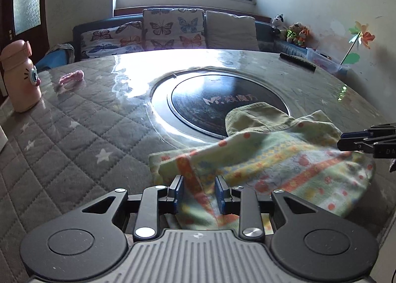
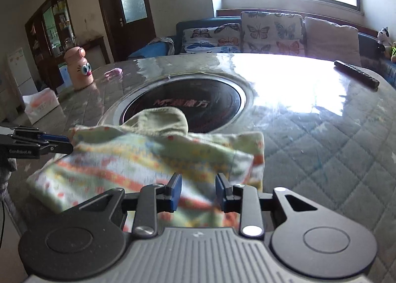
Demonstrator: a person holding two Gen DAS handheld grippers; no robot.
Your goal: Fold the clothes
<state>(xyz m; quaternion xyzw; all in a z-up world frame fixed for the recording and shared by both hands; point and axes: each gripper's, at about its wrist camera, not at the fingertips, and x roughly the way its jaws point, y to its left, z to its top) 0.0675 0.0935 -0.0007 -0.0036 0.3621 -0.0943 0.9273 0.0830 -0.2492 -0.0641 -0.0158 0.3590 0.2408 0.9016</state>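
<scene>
A small pale-green garment (image 1: 284, 159) with orange and yellow patterned bands lies loosely folded on the table near the front edge. Its ribbed green end (image 1: 257, 117) overlaps the black round plate (image 1: 210, 99). My left gripper (image 1: 199, 191) is at the garment's left end, open, with a raised fold of cloth standing loose between the pads. My right gripper (image 2: 198, 191) is at the garment (image 2: 148, 159)'s right end, also open, and the cloth lies between and under its pads. Each gripper shows side-on in the other's view, the right gripper (image 1: 346, 140) and the left gripper (image 2: 69, 144).
The round table (image 1: 74, 134) has a grey quilted cover under clear plastic. A pink bottle (image 1: 21, 77) and a small pink object (image 1: 71, 77) stand far left, and a dark remote (image 1: 298, 61) lies far right. A tissue box (image 2: 40, 105) sits at the left edge. A sofa with butterfly cushions (image 1: 170, 27) is behind.
</scene>
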